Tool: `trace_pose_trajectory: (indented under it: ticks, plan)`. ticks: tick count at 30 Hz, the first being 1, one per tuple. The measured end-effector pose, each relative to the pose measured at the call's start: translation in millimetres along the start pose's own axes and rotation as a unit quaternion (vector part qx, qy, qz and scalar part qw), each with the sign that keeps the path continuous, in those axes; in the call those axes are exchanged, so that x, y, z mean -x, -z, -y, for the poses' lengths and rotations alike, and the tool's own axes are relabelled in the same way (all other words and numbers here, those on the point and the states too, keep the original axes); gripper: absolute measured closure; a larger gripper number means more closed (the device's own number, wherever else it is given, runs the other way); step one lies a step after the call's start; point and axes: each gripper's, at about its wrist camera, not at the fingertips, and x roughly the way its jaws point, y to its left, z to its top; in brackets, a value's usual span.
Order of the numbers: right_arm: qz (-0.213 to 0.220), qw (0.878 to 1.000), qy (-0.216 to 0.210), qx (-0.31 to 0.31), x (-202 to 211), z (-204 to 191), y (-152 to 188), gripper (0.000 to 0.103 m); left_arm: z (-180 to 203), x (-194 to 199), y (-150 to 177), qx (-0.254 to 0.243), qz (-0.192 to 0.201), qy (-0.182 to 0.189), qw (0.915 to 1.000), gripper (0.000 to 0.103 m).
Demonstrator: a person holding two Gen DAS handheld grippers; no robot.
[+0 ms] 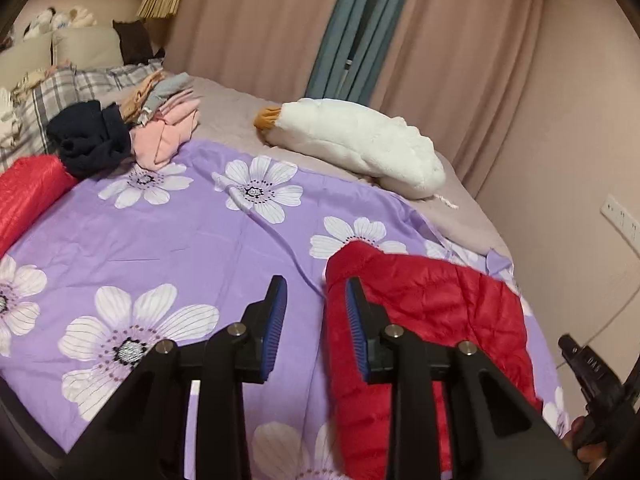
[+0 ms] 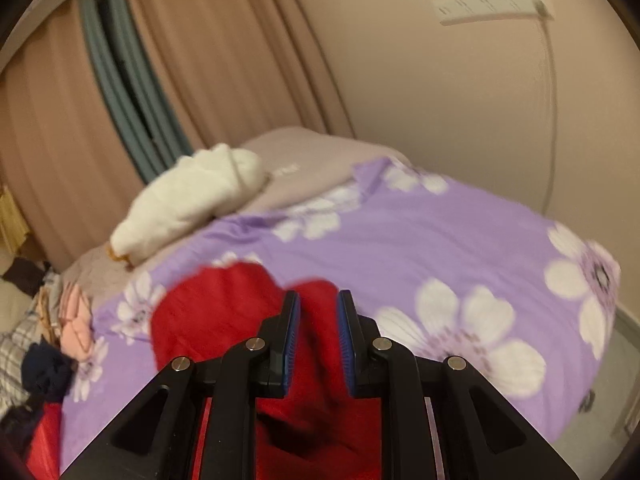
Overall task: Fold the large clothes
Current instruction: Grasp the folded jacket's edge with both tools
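A bed (image 1: 460,216) fills most of both views, covered in a greyish-mauve sheet with a purple floral cover (image 1: 192,236) spread over its near half, printed with large white flowers. Pinkish curtains (image 1: 256,24) hang behind it, parted around a strip of teal curtain (image 1: 344,24), and a plain wall on the right carries a white socket strip (image 2: 492,4) with a cord hanging down. A white plush toy (image 1: 360,144) lies on the sheet near the curtains. Toward the headboard sits a heap of clothes (image 1: 132,128) in navy, pink and grey, beside checked bedding (image 1: 60,88) and cream pillows. The red puffer jacket (image 1: 428,320) lies on the floral cover near the bed's right edge. The left hand-held gripper (image 1: 316,304) hovers above the cover with its blue pads apart and nothing between them. The right hand-held gripper (image 2: 318,320) is clamped on a bunched fold of the red jacket, lifted off the cover.
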Motion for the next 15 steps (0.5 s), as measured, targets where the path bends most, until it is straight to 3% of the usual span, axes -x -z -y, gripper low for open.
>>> trace_pose_trajectory:
  ticks: [4,8,9,11,14,15]
  plan:
    - [0.004,1.0,-0.024,-0.001,-20.9,-24.8,-20.8,0.084,3.6,-33.3,-11.5,0.0,0.008,-0.035,0.9993,0.08]
    - [-0.011,1.0,-0.028,0.008,-60.2,-38.7,-30.3,0.084,13.9,-80.8,-15.2,0.018,-0.006,-0.029,0.9994,0.08]
    - [-0.017,1.0,-0.022,0.013,-73.0,-40.9,-30.2,0.084,20.6,-102.9,-15.3,0.019,-0.01,-0.051,0.9984,0.08]
    - [-0.033,0.999,-0.004,0.024,-97.7,-43.6,-25.4,0.084,27.0,-135.4,-14.8,0.021,-0.027,-0.076,0.9965,0.08]
    - [-0.072,0.997,0.016,0.037,-144.0,-36.3,-7.8,0.084,36.6,-199.3,4.6,0.02,-0.065,-0.07,0.9952,0.079]
    - [-0.08,0.996,0.03,0.042,-156.9,-33.7,-1.2,0.084,41.9,-229.9,20.0,0.004,-0.099,-0.077,0.992,0.079]
